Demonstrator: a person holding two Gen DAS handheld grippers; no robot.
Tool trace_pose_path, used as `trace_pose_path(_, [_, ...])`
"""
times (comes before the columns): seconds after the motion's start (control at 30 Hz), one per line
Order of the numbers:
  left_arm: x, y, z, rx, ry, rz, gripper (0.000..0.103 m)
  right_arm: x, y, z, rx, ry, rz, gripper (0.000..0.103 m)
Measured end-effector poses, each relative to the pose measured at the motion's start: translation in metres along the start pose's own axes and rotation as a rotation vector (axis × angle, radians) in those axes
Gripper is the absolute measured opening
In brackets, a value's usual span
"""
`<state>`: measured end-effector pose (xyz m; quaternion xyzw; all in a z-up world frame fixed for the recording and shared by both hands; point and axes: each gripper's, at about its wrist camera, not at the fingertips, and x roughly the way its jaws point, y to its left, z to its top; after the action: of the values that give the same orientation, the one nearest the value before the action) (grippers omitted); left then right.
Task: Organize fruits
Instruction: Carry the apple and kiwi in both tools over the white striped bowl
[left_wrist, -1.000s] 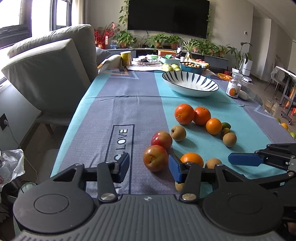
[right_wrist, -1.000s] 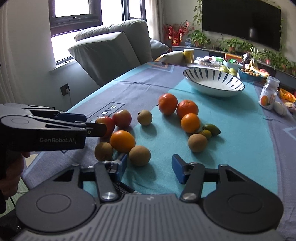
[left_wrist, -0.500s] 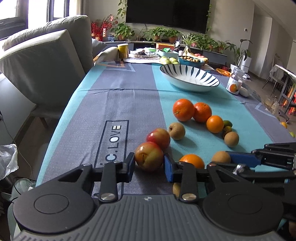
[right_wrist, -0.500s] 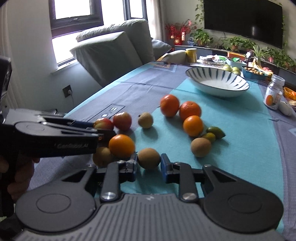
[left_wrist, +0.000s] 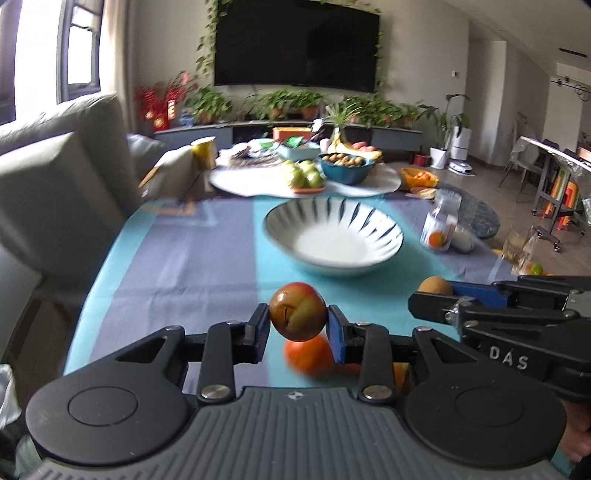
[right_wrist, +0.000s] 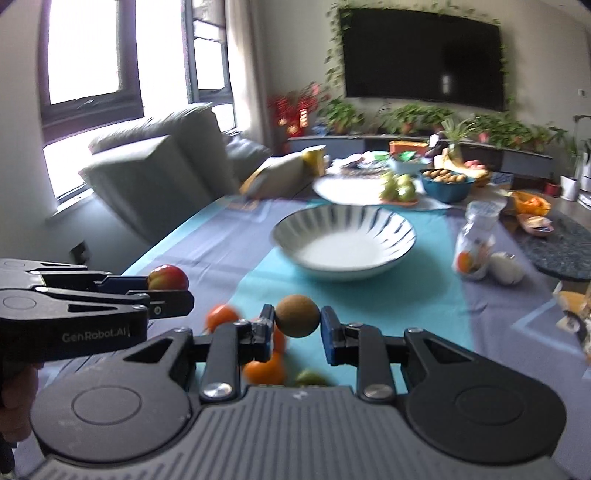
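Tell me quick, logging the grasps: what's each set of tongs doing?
Left tongs: closed on the red apple.
Right tongs: closed on the brown round fruit.

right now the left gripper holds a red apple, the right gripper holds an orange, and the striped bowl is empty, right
One thing is off. The right gripper is shut on a brown fruit, not an orange; the right wrist view shows it, with the oranges down on the table. The left gripper does hold the red apple, and the bowl is empty.
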<state>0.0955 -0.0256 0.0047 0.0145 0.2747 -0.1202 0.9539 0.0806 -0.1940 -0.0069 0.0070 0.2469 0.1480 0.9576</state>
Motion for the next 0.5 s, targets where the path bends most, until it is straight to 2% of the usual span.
trace_pose_path(0.23, [0.052, -0.014, 0.030, 0.022, 0.007, -0.026, 0.031, 0.032, -0.024, 0.023, 0.040, -0.024, -0.024, 0.000])
trace_pose_path(0.5, [0.086, -0.011, 0.046, 0.003, 0.037, -0.019, 0.031, 0.060, -0.038, 0.035, 0.051, -0.008, -0.037, 0.000])
